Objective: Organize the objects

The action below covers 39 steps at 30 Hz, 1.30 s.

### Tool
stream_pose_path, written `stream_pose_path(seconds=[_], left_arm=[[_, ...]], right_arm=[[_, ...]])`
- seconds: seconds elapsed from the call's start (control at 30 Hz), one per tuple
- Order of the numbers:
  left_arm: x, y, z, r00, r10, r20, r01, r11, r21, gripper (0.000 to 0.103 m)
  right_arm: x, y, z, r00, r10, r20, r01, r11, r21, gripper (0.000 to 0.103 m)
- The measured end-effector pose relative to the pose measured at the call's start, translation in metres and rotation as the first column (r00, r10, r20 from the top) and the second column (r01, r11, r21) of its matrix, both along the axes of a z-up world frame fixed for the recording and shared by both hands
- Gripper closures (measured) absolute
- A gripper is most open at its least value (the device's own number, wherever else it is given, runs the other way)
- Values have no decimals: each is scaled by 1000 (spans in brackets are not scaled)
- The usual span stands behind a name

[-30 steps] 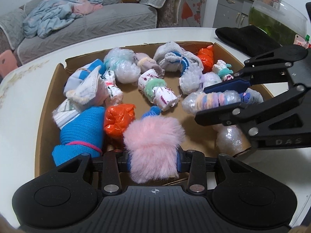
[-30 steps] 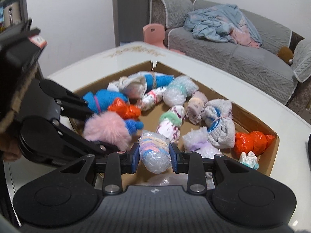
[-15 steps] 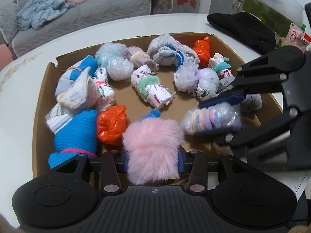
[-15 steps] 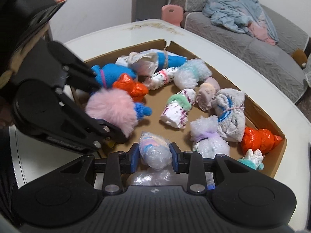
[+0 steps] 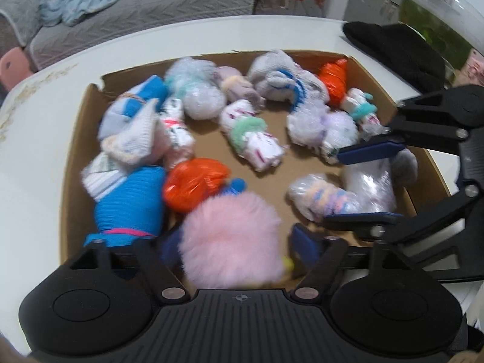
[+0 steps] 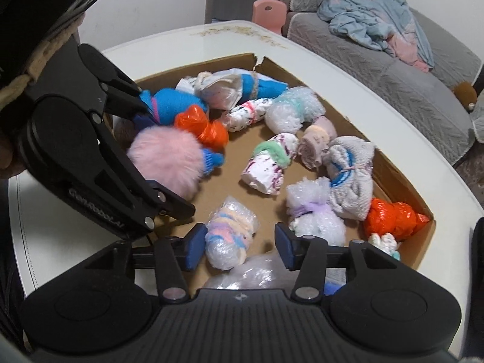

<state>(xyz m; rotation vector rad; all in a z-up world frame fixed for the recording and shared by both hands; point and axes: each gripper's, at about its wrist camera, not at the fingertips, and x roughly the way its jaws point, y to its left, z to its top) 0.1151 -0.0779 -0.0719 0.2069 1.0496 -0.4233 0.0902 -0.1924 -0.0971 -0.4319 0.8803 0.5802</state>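
Though just-parted jaws flank pink pompom (image 5: 231, 239) and striped bundle (image 6: 231, 236), wrapped bundles crowded around in cardboard box (image 6: 390, 178).

Grey sofa (image 6: 393, 69) behind white table (image 6: 302, 51); pale wall (image 6: 151, 0).

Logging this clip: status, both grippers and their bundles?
Left gripper just opened, pink fluffy bundle loose between fingers. Right gripper just opened, pastel wrapped bundle released in cardboard box. Nothing blocking.

A fluffy pink pompom (image 5: 231, 239), orange bag (image 5: 193, 183), blue knit (image 5: 130, 202) and seemingly pastel-striped wrapped bundle (image 6: 231, 236) in a brown box (image 6: 390, 172).
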Motion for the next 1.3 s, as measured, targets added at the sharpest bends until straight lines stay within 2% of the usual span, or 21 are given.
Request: stream_pose_path(seconds=[0.1,0.2,0.53,0.6,0.67,0.77,0.83,0.9,1.0,1.03,1.17,1.3], left_arm=[[4,7,7,998,47,-39,-50,996,-76,6],[1,6,13,997,74,-28,-77,993,-93,1],[-3,14,21,975,213,-62,-219,967,-126,1],[-7,12,26,973,230,-26,-232,968,-99,1],[-16,10,31,972,230,43,-227,971,-69,1],[-28,11,39,962,246,120,-237,968,-82,1],[-36,14,46,944,271,189,-257,962,-93,1],[-43,17,49,921,295,254,-287,955,-68,1],[-52,14,53,866,321,384,-348,937,2,0],[-54,14,54,854,324,406,-359,933,11,0],[-56,17,53,869,308,388,-331,944,-8,0],[-59,16,53,873,301,384,-324,946,-5,1]], right_arm=[[3,-2,3,1000,-21,-8,21,1000,1,44],[4,1,5,999,-34,-6,34,999,2,39],[0,-2,17,992,-127,-6,128,991,45,10],[-2,-5,21,986,-167,-10,168,984,61,6],[-5,-8,23,977,-215,-13,215,974,72,3],[-12,-10,27,960,-281,-10,281,955,94,1],[-18,-14,27,948,-317,-21,317,940,125,1],[-25,-18,28,937,-349,-23,348,924,161,1],[-32,-22,27,921,-390,-29,387,899,204,1],[-33,-22,27,917,-397,-36,395,893,216,1],[-36,-22,28,904,-426,-33,422,875,239,1],[-37,-22,27,888,-456,-50,453,854,257,1]])
